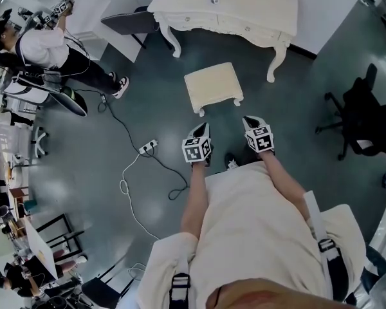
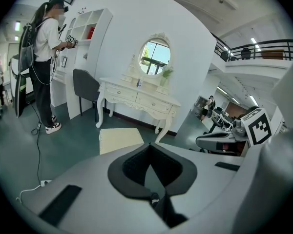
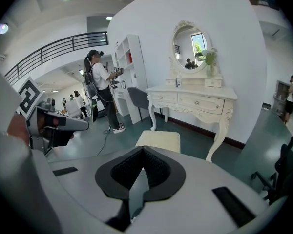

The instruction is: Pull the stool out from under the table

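The cream stool [image 1: 212, 85] stands on the dark floor in front of the white dressing table [image 1: 244, 5], out from under it, one short side towards me. It also shows past the jaws as the stool [image 2: 119, 139] [image 3: 158, 140]. My left gripper [image 1: 202, 127] [image 2: 150, 147] and right gripper [image 1: 249, 119] [image 3: 143, 150] hang side by side close to my body, a short way short of the stool's near edge. Both are shut, with nothing between their pads, and touch nothing.
A power strip [image 1: 148, 147] with a looping white cable lies on the floor to my left. A black office chair [image 1: 367, 118] stands at the right. A dark chair [image 1: 125, 23] sits left of the table. A person [image 1: 51, 47] with grippers works at the white shelf, far left.
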